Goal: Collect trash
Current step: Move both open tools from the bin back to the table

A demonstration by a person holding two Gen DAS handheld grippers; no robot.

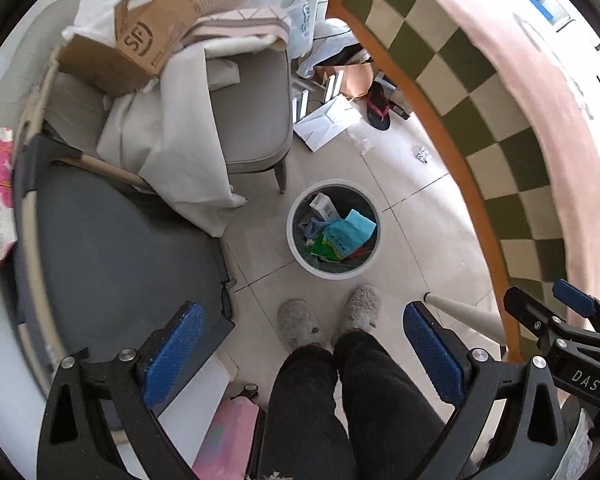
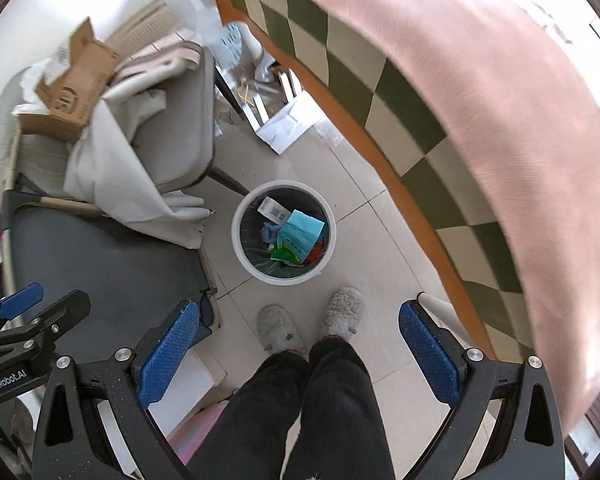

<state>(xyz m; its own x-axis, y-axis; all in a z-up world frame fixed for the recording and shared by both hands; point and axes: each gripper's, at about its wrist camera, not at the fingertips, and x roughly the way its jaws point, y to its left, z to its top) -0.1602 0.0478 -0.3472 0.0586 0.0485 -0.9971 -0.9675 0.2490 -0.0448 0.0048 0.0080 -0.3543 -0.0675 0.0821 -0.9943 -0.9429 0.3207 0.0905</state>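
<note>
A white round trash bin (image 1: 300,254) stands on the tiled floor in front of my feet; it also shows in the right wrist view (image 2: 240,256). It holds coloured wrappers, a turquoise packet (image 1: 356,224) and a small white box (image 1: 324,206). My left gripper (image 1: 304,354) is open and empty, held high above the floor. My right gripper (image 2: 300,348) is open and empty too, just to the right of the left one. A small crumpled wrapper (image 1: 423,155) lies on the floor beyond the bin.
A table with a pink and green checked cloth (image 1: 480,92) runs along the right. Grey chairs (image 1: 252,120) with a cardboard box (image 1: 140,48) and white cloth stand left. Papers (image 1: 326,120) and a sandal (image 1: 380,106) lie on the floor beyond.
</note>
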